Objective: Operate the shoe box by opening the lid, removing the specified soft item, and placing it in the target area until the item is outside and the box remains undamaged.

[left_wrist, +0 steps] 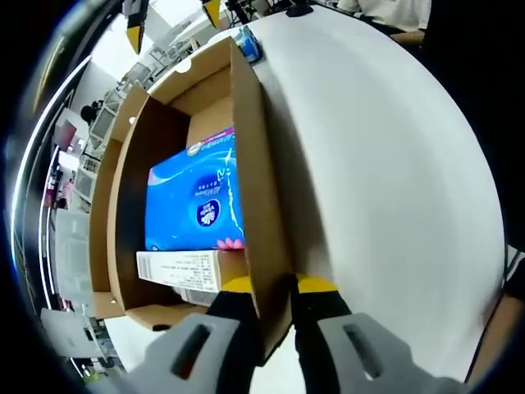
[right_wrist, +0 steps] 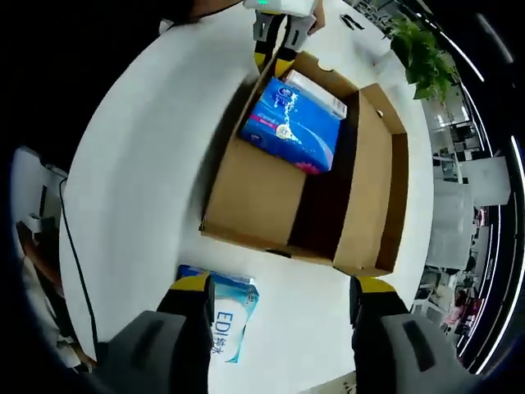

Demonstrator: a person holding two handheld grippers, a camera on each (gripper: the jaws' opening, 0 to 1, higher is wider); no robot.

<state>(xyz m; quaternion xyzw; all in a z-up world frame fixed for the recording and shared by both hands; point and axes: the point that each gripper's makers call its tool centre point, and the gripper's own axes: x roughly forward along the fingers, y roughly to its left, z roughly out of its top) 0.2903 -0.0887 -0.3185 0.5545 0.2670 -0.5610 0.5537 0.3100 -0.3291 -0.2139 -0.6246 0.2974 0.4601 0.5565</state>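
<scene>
The cardboard shoe box (right_wrist: 254, 193) stands open on the white table, its lid (right_wrist: 373, 189) folded out flat to one side. Inside lie a blue soft pack (right_wrist: 294, 123) (left_wrist: 193, 201) and a white printed carton (left_wrist: 182, 269) (right_wrist: 318, 92). My left gripper (left_wrist: 271, 287) is shut on the box's side wall (left_wrist: 254, 164), one yellow-tipped finger inside and one outside; in the right gripper view it grips the box's far edge (right_wrist: 275, 45). My right gripper (right_wrist: 283, 289) hovers open above the table in front of the box. A second blue-and-white soft pack (right_wrist: 231, 316) (left_wrist: 246, 43) lies on the table beside its left finger.
The round white table (left_wrist: 385, 180) has free room along the box's outer side. A dark cable (right_wrist: 74, 254) runs near the table's edge. A potted plant (right_wrist: 418, 41) and office furniture stand beyond the table. A person's hand (left_wrist: 406, 37) rests at the far rim.
</scene>
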